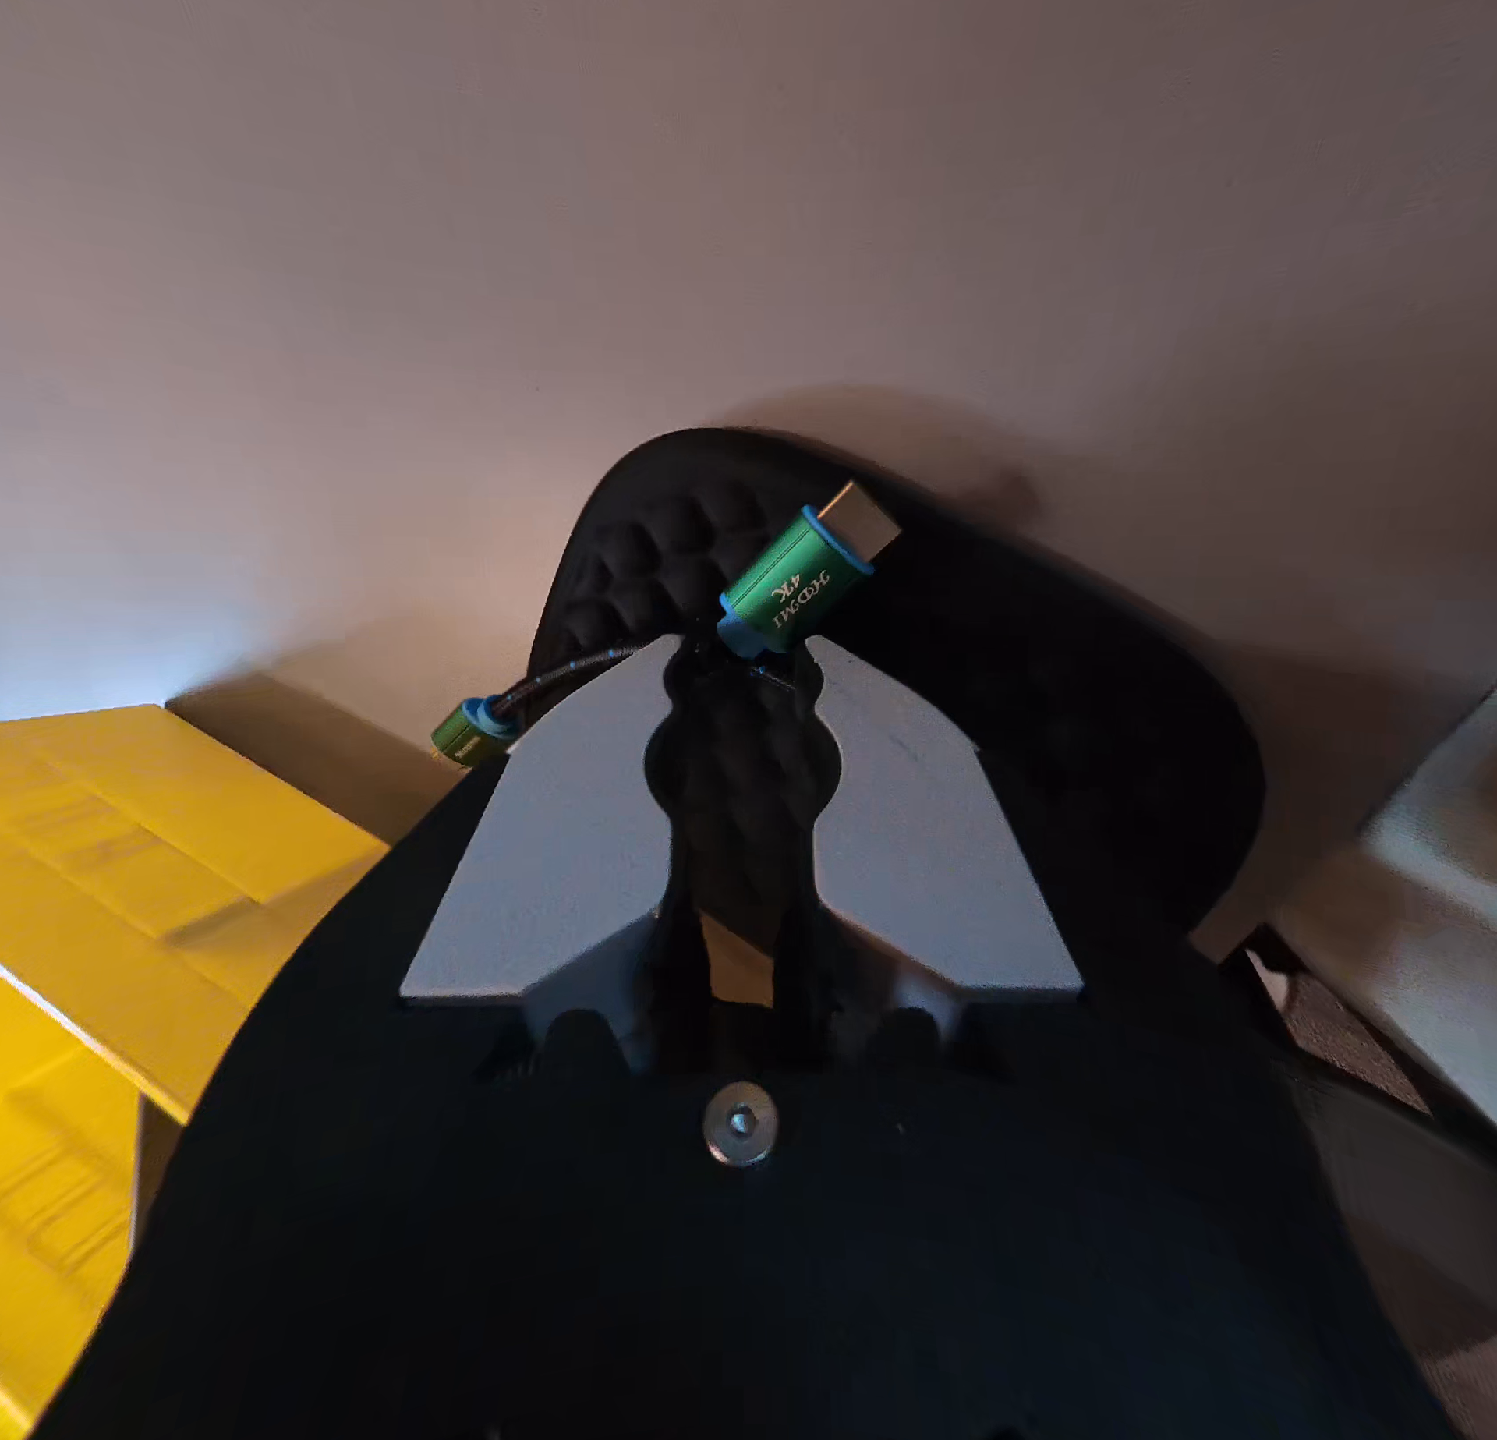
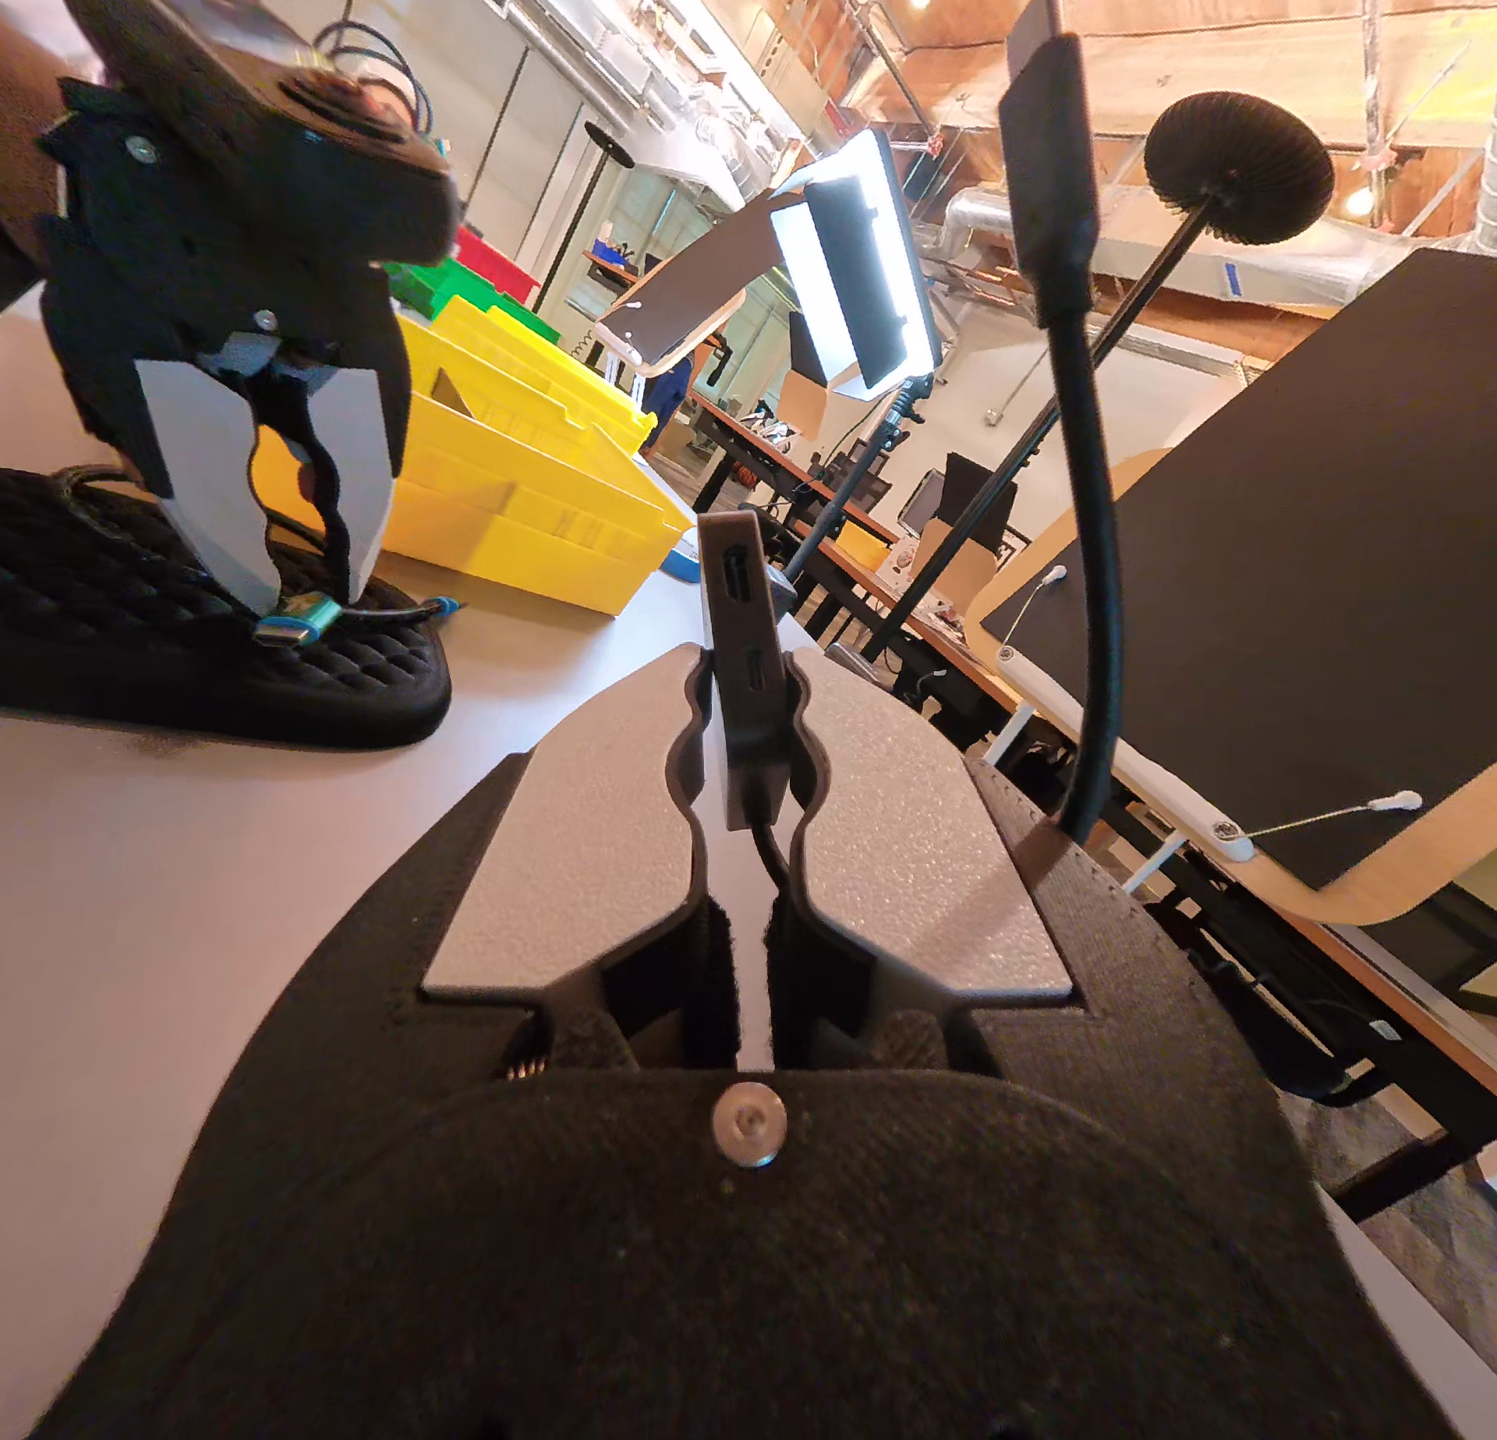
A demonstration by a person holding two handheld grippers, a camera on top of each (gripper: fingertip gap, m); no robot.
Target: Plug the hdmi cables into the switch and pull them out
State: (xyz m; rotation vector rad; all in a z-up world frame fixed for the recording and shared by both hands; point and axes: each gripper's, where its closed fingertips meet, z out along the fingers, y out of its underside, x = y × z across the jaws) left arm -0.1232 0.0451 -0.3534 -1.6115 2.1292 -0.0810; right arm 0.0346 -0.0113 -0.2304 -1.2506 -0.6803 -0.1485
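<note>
My left gripper (image 1: 741, 646) points down at a black padded mat (image 1: 1053, 672) and is shut on the braided cable just behind a green HDMI plug (image 1: 798, 583). The plug's metal tip points up and right. The cable's other green plug (image 1: 470, 733) lies to the left. In the right wrist view the left gripper (image 2: 308, 587) stands over that plug (image 2: 296, 619) on the mat (image 2: 121, 656). My right gripper (image 2: 745, 660) is shut on a small dark HDMI switch (image 2: 741, 591), held upright with a port facing me. The switch's black lead arcs up to a black plug (image 2: 1049, 170).
Yellow bins (image 2: 526, 470) stand on the white table (image 2: 162, 875) behind the mat, with green and red bins farther back; they also show in the left wrist view (image 1: 121, 875). A light panel (image 2: 859, 267) on a stand and a black board (image 2: 1296, 591) are off the table's right edge. My hands' fingertips stand some 20 cm from each other.
</note>
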